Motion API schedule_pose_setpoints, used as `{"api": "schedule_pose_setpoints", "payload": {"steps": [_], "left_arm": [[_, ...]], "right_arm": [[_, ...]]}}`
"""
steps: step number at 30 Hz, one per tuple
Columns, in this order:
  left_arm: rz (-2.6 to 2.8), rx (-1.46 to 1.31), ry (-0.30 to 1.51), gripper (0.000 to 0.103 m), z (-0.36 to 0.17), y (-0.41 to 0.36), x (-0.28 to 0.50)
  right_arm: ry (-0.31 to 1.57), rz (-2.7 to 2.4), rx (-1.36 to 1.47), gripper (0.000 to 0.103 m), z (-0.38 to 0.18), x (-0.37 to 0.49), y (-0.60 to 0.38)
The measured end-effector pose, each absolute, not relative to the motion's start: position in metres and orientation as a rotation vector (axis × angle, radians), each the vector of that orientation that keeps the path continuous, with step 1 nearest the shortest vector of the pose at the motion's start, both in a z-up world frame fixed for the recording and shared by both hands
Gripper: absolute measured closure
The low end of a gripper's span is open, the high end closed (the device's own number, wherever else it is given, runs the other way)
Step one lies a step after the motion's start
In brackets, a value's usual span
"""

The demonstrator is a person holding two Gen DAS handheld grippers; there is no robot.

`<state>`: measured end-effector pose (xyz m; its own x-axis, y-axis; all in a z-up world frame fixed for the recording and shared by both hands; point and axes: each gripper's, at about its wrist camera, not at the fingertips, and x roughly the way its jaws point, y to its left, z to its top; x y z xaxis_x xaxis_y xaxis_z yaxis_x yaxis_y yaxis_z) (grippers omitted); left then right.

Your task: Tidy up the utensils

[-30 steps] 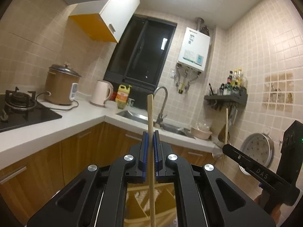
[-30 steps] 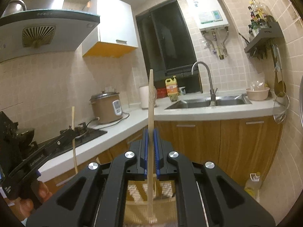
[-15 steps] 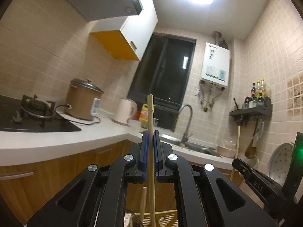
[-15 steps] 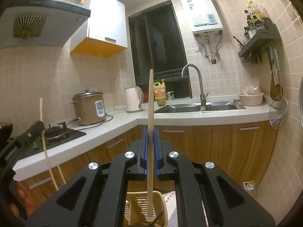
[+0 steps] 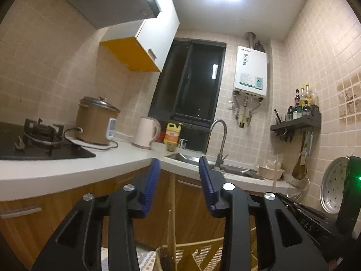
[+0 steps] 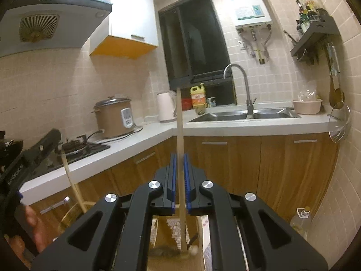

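Observation:
My left gripper [image 5: 179, 169] is open, its blue pads wide apart. A wooden chopstick [image 5: 172, 216] stands free below it, its lower end in a pale slotted utensil holder [image 5: 203, 248]. My right gripper [image 6: 179, 158] is shut on a second wooden chopstick [image 6: 179, 122], held upright with its lower end inside the holder [image 6: 173, 237]. The left gripper's body [image 6: 29, 155] shows at the left of the right wrist view, with the loose chopstick [image 6: 72, 180] leaning below it. The right gripper's body [image 5: 315, 223] shows at the lower right of the left wrist view.
A white L-shaped counter [image 5: 67, 169] carries a gas hob [image 5: 40, 140], a rice cooker [image 5: 97, 122], a kettle [image 5: 146, 133] and a sink with tap [image 6: 246, 113]. Wooden cabinets [image 6: 270, 164] stand below. A wall shelf [image 5: 297, 122] and hanging strainer [image 5: 336, 187] are at right.
My left gripper has opened and let go of its chopstick, which now stands in the holder. My right gripper has kept its hold and lowered its chopstick further into the holder.

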<state>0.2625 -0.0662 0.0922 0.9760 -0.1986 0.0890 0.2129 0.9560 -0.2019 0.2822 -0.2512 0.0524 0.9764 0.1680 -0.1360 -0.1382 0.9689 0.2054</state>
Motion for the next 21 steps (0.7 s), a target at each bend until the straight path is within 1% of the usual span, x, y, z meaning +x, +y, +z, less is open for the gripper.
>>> {"api": "schedule_pose_setpoints", "payload": {"steps": [1,2,3,4,5,6,11,13,14,16,18,21], "left_arm": [[-0.208,-0.197,-0.07,0.069,0.094,-0.066,0.257],[-0.213,-0.185,-0.071,0.068,0.096,-0.065,0.25],[-0.218,-0.184,-0.072,0.068,0.099,-0.062,0.243],[-0.224,-0.188,-0.074,0.067,0.102,-0.059,0.234],[-0.228,-0.19,-0.075,0.066,0.104,-0.057,0.229],[-0.231,-0.193,-0.074,0.061,0.106,-0.055,0.222],[-0.24,-0.206,-0.059,0.056,0.114,-0.043,0.183],[-0.217,-0.207,-0.056,0.048,0.113,-0.039,0.168],[-0.207,-0.209,-0.058,0.041,0.113,-0.037,0.162],[-0.189,-0.21,-0.051,0.037,0.11,-0.035,0.145],[-0.187,-0.203,-0.023,0.03,0.105,-0.034,0.134],[-0.173,-0.191,0.034,0.023,0.091,-0.035,0.118]], "right_arm": [[0.161,0.167,0.2,0.097,0.052,0.276,-0.253],[0.167,0.174,0.205,0.094,0.052,0.27,-0.254],[0.177,0.183,0.214,0.084,0.052,0.263,-0.257],[0.182,0.187,0.22,0.077,0.053,0.258,-0.259],[0.187,0.19,0.232,0.058,0.053,0.249,-0.262],[0.187,0.191,0.239,0.044,0.054,0.244,-0.264],[0.198,0.178,0.267,0.043,0.061,0.202,-0.275],[0.225,0.174,0.275,0.043,0.063,0.185,-0.277],[0.238,0.173,0.273,0.043,0.063,0.178,-0.277],[0.262,0.181,0.269,0.041,0.061,0.164,-0.275],[0.271,0.172,0.262,0.033,0.057,0.151,-0.272],[0.284,0.169,0.262,0.031,0.046,0.133,-0.267]]}}
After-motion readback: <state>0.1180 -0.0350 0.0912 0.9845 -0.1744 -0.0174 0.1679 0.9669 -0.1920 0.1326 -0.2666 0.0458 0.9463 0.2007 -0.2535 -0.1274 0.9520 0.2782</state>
